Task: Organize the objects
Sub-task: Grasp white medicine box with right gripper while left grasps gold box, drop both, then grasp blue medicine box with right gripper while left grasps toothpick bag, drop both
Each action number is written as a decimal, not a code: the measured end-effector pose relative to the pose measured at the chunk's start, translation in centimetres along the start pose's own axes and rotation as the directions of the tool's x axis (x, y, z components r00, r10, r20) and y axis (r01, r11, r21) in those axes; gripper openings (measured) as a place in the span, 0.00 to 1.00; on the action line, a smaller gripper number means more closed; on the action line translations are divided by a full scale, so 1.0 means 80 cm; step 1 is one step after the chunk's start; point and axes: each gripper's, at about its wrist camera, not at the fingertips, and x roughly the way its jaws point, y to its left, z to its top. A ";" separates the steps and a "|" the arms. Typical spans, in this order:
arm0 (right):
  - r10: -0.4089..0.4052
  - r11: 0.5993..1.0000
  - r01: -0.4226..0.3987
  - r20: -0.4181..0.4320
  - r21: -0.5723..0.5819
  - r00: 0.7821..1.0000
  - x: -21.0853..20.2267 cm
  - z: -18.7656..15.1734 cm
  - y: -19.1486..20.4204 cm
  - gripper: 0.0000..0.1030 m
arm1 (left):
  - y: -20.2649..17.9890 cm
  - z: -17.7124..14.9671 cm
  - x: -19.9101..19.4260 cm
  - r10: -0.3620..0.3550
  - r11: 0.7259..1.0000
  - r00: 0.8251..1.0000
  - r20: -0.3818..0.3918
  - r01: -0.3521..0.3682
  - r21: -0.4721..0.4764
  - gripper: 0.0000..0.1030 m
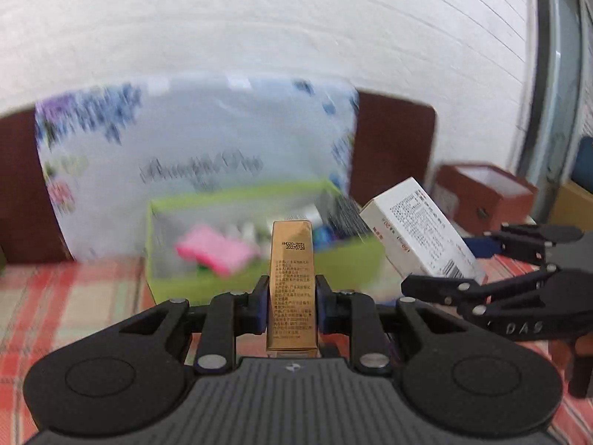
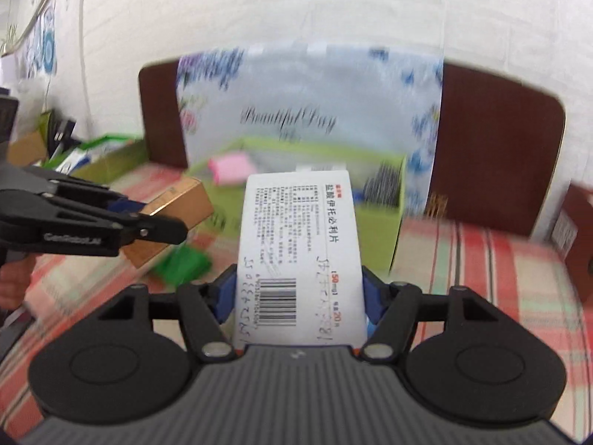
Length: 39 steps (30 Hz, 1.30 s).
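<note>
My left gripper (image 1: 291, 289) is shut on a narrow gold box (image 1: 291, 282) that stands upright between its pads; the same gold box (image 2: 174, 218) shows at the left of the right wrist view. My right gripper (image 2: 299, 289) is shut on a flat white medicine box (image 2: 300, 256) with printed text and a barcode; in the left wrist view that white box (image 1: 418, 230) hangs tilted at the right. Both are held above the checked cloth, in front of a lime-green open box (image 1: 355, 259) holding a pink packet (image 1: 215, 252) and other small items.
A large floral-printed bag (image 1: 192, 148) leans on a dark brown headboard (image 2: 496, 148) behind the green box (image 2: 385, 230). A red-brown open box (image 1: 481, 193) sits at the right. A green packet (image 2: 181, 267) lies on the checked cloth (image 2: 481, 259). Cardboard boxes (image 2: 29, 148) stand far left.
</note>
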 end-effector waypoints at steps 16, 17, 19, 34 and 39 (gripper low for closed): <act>-0.117 0.986 0.130 0.120 -0.105 0.986 0.160 0.056 0.010 0.99 | 0.079 -0.006 0.077 0.217 0.974 0.976 -0.012 -0.217 -0.066 0.68; -0.122 0.984 0.138 0.142 -0.109 0.982 0.149 0.047 0.010 1.00 | 0.081 -0.014 0.064 0.205 0.975 0.979 -0.006 -0.205 -0.085 0.68; -0.092 0.990 0.109 0.177 -0.087 0.980 0.114 0.030 0.005 1.00 | 0.082 -0.031 0.037 0.179 0.979 0.984 0.005 -0.177 -0.101 0.69; -0.167 0.971 0.179 -0.090 0.157 0.982 0.057 -0.102 -0.033 1.00 | 0.085 -0.137 0.045 0.168 0.954 0.967 -0.193 -0.209 -0.216 0.81; -0.217 0.940 0.245 -0.137 0.238 0.966 0.070 -0.120 -0.047 0.75 | 0.110 -0.143 0.048 0.087 0.938 0.976 -0.198 -0.148 -0.315 0.61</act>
